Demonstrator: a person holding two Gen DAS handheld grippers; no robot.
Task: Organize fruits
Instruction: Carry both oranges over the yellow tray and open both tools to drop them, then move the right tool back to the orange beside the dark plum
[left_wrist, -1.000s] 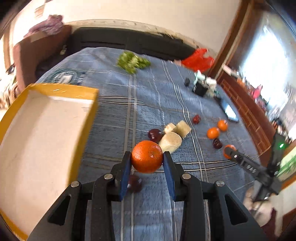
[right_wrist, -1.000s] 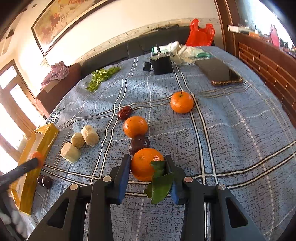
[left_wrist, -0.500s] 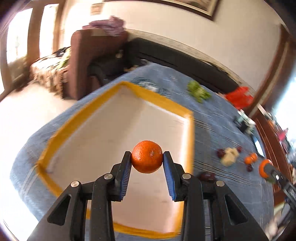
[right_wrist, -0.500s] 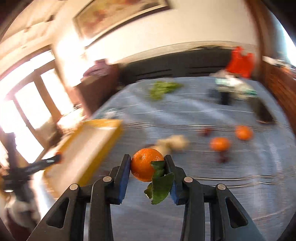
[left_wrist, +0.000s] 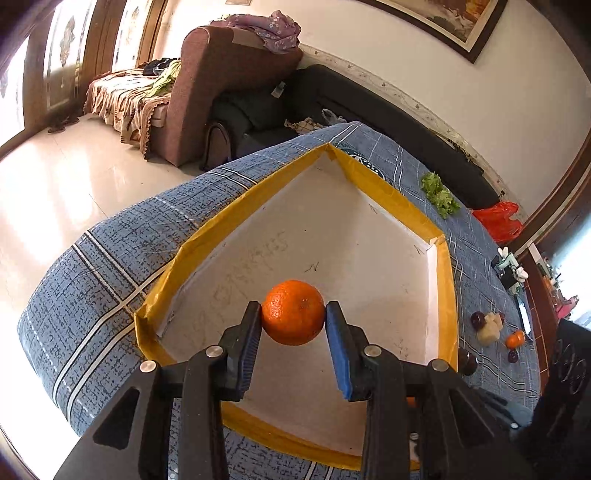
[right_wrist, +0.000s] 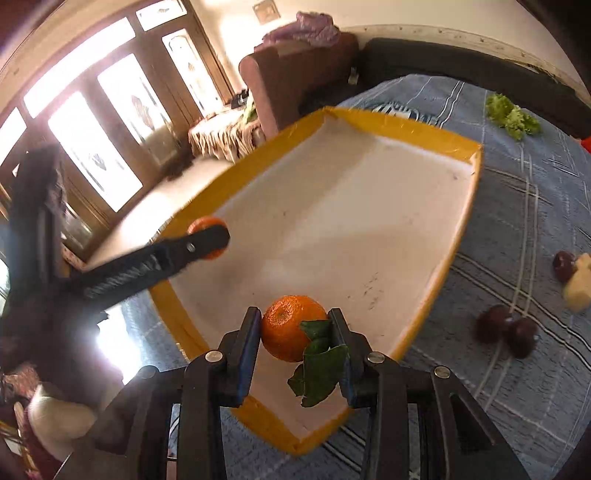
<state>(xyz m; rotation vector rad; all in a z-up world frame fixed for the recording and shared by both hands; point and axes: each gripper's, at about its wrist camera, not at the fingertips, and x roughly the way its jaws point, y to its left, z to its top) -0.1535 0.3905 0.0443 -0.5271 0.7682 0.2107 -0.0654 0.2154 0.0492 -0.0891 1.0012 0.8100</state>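
Note:
My left gripper (left_wrist: 293, 314) is shut on a plain orange tangerine (left_wrist: 293, 312) and holds it above the white floor of the yellow-rimmed tray (left_wrist: 388, 192). My right gripper (right_wrist: 294, 323) is shut on a tangerine with green leaves (right_wrist: 286, 328), held over the near corner of the same tray (right_wrist: 402, 129). The left gripper with its tangerine (right_wrist: 207, 236) also shows in the right wrist view, over the tray's left rim. The tray holds no fruit.
On the blue checked cloth right of the tray lie dark red fruits (right_wrist: 506, 328), pale cut chunks (right_wrist: 580, 284), a further tangerine (left_wrist: 515, 339) and green lettuce (right_wrist: 511, 114). The table edge drops to the floor at left. A brown sofa (left_wrist: 221, 85) stands behind.
Both grippers have carried their tangerines leftward from the fruit cluster to above the tray. Over the last half second the left has moved further over the tray and the right has reached its near corner.

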